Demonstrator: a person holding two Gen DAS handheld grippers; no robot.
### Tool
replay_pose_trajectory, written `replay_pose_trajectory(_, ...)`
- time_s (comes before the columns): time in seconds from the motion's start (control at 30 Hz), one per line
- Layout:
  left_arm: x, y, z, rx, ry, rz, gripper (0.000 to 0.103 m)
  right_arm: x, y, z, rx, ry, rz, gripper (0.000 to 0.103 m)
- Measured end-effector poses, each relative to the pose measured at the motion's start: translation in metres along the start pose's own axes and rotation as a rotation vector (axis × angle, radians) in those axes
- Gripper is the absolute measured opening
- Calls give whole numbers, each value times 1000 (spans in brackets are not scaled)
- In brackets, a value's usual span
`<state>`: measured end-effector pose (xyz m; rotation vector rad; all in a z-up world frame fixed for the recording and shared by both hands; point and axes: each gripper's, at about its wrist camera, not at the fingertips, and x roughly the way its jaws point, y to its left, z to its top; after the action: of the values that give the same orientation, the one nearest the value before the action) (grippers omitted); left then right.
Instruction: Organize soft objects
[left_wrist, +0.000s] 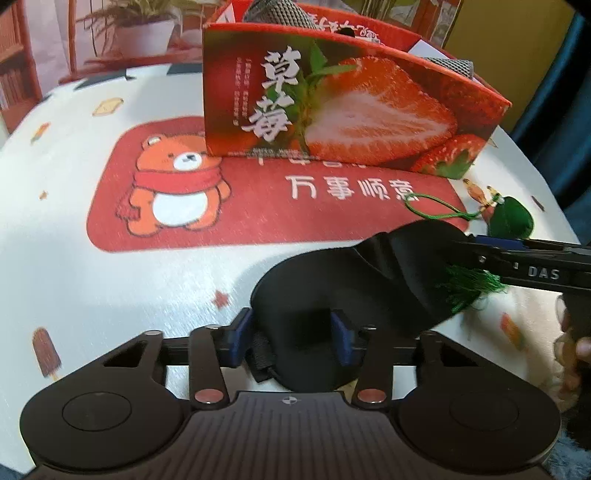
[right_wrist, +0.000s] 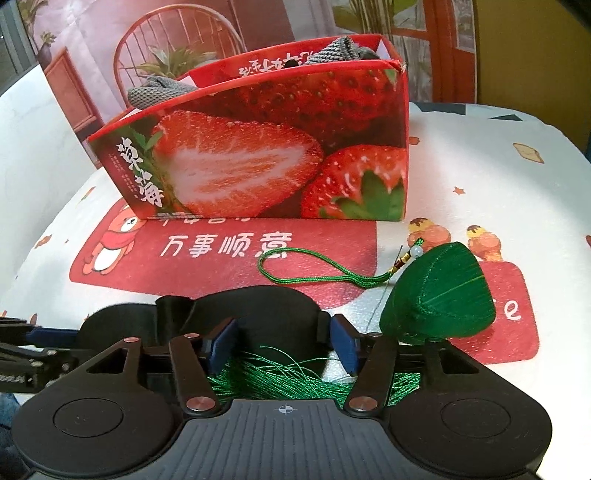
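Note:
A black sleep mask (left_wrist: 314, 288) lies on the printed tablecloth. My left gripper (left_wrist: 291, 339) is open, its blue pads on either side of the mask's near end. My right gripper (right_wrist: 280, 343) is also open, its pads around the mask's other end (right_wrist: 258, 314); it shows in the left wrist view (left_wrist: 517, 262) coming in from the right. A green zongzi-shaped sachet (right_wrist: 439, 295) with a cord loop and a tassel (right_wrist: 280, 380) lies beside the mask; the tassel sits under the right gripper. A strawberry-printed box (left_wrist: 332, 107) stands behind, holding grey fabric (right_wrist: 155, 94).
The tablecloth (left_wrist: 110, 277) has a red bear panel in the middle. The table's edge curves away at the left and the right. A chair and potted plants stand behind the box (right_wrist: 295, 147).

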<state>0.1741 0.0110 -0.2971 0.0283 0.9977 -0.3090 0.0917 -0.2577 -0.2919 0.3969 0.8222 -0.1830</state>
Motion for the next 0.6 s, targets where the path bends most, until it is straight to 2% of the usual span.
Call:
replay_pose_trajectory(0.23,7,9,9,-3,-34,31,35,3,-2,5,28,7,21,56)
replay_pose_trajectory(0.47,13,17,17,-15,-60,57,35,14,-10,21,90,16,68,55)
replay_pose_trajectory(0.6,15,21,21,-24,-71,60,35,20,-8,26,77,17,62,55)
